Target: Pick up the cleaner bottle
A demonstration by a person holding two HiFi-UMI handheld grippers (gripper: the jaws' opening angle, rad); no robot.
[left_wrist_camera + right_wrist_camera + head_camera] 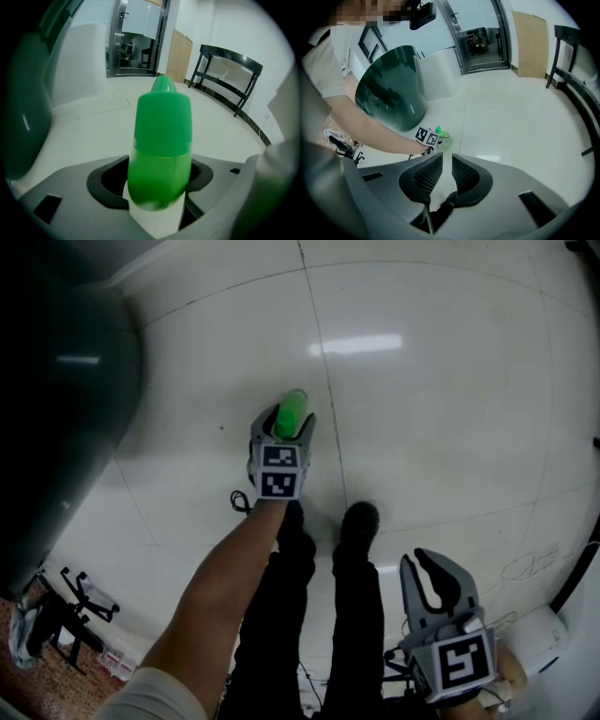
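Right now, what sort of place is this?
Probably an indoor hall or lobby: a glossy white tiled floor, a metal-framed glass door and a black metal rack by the wall.

Head view: from high above, facing steeply down at the floor (441, 409), well off from it; left gripper (284, 425) at frame centre, right gripper (420, 568) at lower right, dark green container (56, 381) at far left.

Left gripper view: low, looking along its own jaws and across the floor toward a doorway (136, 42) at upper centre; very near the cleaner bottle (161, 150), filling mid-frame.

Right gripper view: farther back, facing the same doorway; left gripper and bottle small at centre left.

Shared by all three: bottle, floor, green container.
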